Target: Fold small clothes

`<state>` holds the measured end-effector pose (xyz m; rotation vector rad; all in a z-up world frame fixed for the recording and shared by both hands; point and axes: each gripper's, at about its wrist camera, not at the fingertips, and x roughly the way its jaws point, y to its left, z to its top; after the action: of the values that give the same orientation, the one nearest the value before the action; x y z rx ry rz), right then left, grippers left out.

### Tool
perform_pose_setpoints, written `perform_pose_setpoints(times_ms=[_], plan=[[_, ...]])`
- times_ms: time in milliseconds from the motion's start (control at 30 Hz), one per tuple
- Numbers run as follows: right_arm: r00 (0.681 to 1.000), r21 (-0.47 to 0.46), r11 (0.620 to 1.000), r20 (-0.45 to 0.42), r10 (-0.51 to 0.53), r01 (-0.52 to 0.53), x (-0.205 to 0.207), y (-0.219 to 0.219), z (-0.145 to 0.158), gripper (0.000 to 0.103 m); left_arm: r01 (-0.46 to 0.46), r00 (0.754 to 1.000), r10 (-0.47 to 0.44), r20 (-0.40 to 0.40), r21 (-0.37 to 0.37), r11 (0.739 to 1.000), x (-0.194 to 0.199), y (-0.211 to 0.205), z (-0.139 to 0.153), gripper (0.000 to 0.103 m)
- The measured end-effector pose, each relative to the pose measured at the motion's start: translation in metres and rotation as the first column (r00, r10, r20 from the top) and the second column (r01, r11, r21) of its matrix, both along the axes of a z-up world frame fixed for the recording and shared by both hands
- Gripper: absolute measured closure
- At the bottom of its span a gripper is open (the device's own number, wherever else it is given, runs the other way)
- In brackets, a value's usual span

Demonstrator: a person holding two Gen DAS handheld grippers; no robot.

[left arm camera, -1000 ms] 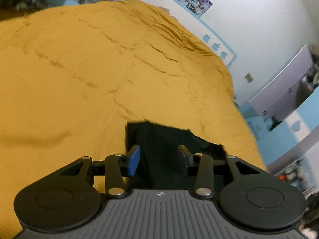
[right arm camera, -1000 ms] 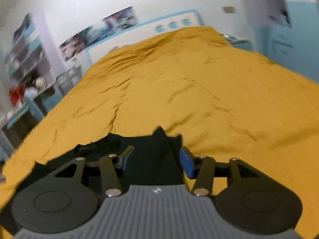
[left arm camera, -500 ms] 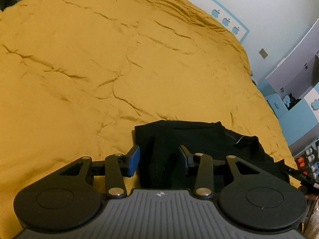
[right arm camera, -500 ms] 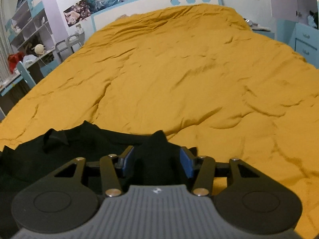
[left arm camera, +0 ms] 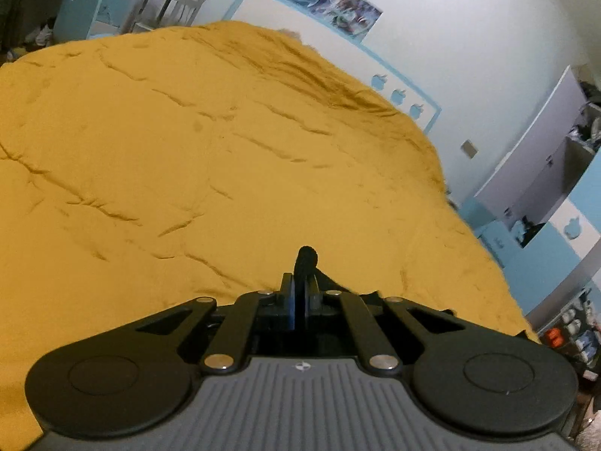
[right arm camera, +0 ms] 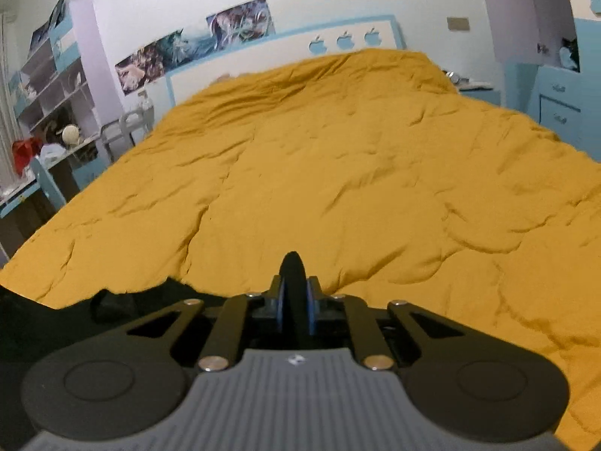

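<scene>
Mustard-yellow bedding (right arm camera: 357,173) covers the bed, with a white and blue headboard (right arm camera: 285,50) at the far wall. Both grippers sit low at its near edge. Left gripper (left arm camera: 299,293) is clamped on a fold of the black garment (left arm camera: 306,259); right gripper (right arm camera: 294,297) is closing, pads pressing another pinched fold of it (right arm camera: 293,267), the rest spreading leftward.

Black garment (left arm camera: 307,259) — plain mustard-yellow bedspread (left arm camera: 188,150).

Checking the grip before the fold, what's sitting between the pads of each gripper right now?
A pinched fold of the black garment: left gripper in the left wrist view, right gripper in the right wrist view, above the yellow bedspread.
</scene>
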<state>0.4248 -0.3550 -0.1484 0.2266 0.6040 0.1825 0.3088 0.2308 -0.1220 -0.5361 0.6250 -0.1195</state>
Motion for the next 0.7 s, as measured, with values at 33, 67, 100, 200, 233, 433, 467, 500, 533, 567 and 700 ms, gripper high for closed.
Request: perform_pose_setpoints(times_ms=[33, 67, 100, 200, 233, 433, 467, 500, 533, 567, 700], plan=[[1.0, -0.002, 1.0, -0.014, -0.011, 0.011, 0.003, -0.001, -0.003, 0.098, -0.003, 1.0, 0.003, -0.029, 0.002, 1.0, 0.005, 0.002, -0.007, 0.099], [0.999, -0.002, 1.0, -0.038, -0.023, 0.023, 0.007, -0.002, -0.01, 0.098, -0.002, 0.998, 0.002, -0.06, 0.004, 1.0, 0.011, 0.003, -0.017, 0.099], [0.998, -0.004, 0.999, -0.06, -0.034, 0.033, 0.012, -0.003, -0.018, 0.098, 0.001, 0.996, -0.001, -0.094, 0.0, 1.0, 0.016, 0.004, -0.028, 0.099], [0.99, 0.003, 0.999, -0.131, -0.05, 0.051, 0.022, -0.004, -0.042, 0.098, -0.013, 0.986, 0.009, -0.169, -0.02, 1.0, 0.023, 0.006, -0.055, 0.098], [0.989, 0.005, 0.999, -0.144, -0.044, 0.045, 0.022, -0.004, -0.047, 0.098, -0.017, 0.985, 0.011, -0.174, -0.032, 0.999, 0.022, 0.008, -0.058, 0.098], [0.989, -0.029, 0.997, -0.129, -0.075, 0.072, 0.017, -0.004, -0.034, 0.077, -0.055, 0.981, 0.05, -0.186, -0.022, 0.998, 0.012, 0.021, -0.031, 0.09], [0.989, -0.03, 0.996, -0.118, -0.086, 0.083, 0.012, -0.006, -0.026, 0.077, -0.068, 0.982, 0.063, -0.179, -0.023, 0.997, 0.004, 0.024, -0.021, 0.09], [0.991, -0.008, 0.996, -0.107, -0.086, 0.086, 0.004, -0.008, -0.016, 0.077, -0.081, 0.984, 0.072, -0.163, -0.048, 0.996, -0.007, 0.026, -0.01, 0.09], [0.993, 0.032, 0.997, -0.094, -0.067, 0.07, -0.007, -0.01, -0.003, 0.077, -0.091, 0.986, 0.079, -0.144, -0.082, 0.992, -0.018, 0.026, -0.001, 0.09], [0.996, 0.058, 0.997, -0.081, -0.048, 0.053, -0.018, -0.011, 0.008, 0.077, -0.09, 0.989, 0.075, -0.125, -0.116, 0.989, -0.033, 0.024, 0.01, 0.09], [0.996, 0.117, 0.99, -0.022, 0.086, -0.083, -0.077, 0.024, 0.042, 0.071, 0.016, 0.999, -0.022, -0.05, -0.12, 0.993, -0.087, -0.025, 0.036, 0.078]])
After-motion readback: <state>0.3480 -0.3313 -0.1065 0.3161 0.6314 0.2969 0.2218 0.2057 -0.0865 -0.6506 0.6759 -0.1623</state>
